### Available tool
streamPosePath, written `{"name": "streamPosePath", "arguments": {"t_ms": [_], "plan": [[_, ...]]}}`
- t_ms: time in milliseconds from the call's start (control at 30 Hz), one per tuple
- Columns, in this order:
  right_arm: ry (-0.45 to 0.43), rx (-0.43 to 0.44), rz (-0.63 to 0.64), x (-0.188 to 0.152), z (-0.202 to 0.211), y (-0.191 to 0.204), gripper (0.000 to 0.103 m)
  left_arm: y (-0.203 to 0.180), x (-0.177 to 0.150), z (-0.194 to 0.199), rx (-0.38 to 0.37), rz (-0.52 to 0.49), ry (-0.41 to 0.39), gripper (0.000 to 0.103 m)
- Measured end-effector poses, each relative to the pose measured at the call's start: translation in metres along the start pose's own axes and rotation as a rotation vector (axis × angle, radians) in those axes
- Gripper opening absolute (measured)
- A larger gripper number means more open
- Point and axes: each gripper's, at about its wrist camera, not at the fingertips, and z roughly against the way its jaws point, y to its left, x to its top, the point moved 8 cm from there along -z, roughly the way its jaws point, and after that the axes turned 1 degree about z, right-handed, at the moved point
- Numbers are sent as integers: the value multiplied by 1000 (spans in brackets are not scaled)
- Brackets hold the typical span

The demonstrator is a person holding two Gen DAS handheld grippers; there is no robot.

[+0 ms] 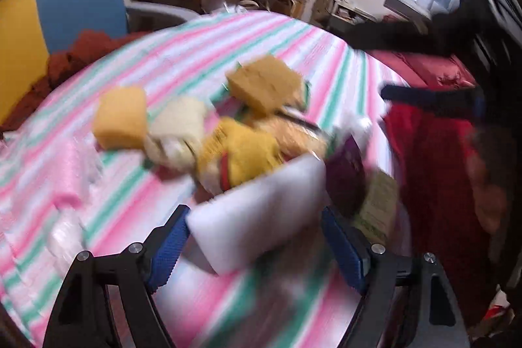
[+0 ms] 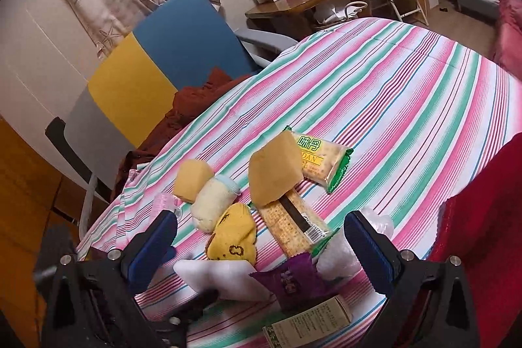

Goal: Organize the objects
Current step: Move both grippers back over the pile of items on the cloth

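The left gripper, jaws wide and empty, brackets the white foam block, whose long side spans the gap; the right gripper hovers open nearby.

On the bed we see the things heaped together. The small sponge lies leftmost, the rolled sock just right of it and the printed sock nearer us. The large sponge rests on the long cracker pack, and the other cracker pack lies behind to the right. Nearest us the candy wrapper lies beside the foam block.
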Motion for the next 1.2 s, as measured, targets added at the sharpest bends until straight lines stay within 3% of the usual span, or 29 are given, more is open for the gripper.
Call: {"name": "streamPosePath", "arguments": {"t_ms": [200,333,433,500,633,800,1000,1200], "plan": [[5,-5,-2,0,-2,-1,103,-27,-43,29,-115,10,-6,82],[3,-7,-4,0,-2,-2,103,-30,-76,41,-80,13,19,82],[3,-10,-5,0,-1,-2,103,-28,-86,48,-26,-56,35,83],[4,-12,-5,0,-2,-2,103,-26,-78,46,19,-132,47,83],[2,-13,-8,0,-1,-2,103,-30,-61,34,21,-290,79,83],[5,-11,-17,0,-1,-4,103,-41,-50,9,-62,-425,175,87],[10,-1,-25,0,-2,-5,103,-39,-42,-14,-90,-477,226,87],[16,8,-43,0,-4,-7,103,-31,-38,-21,-112,-412,217,87]]}}
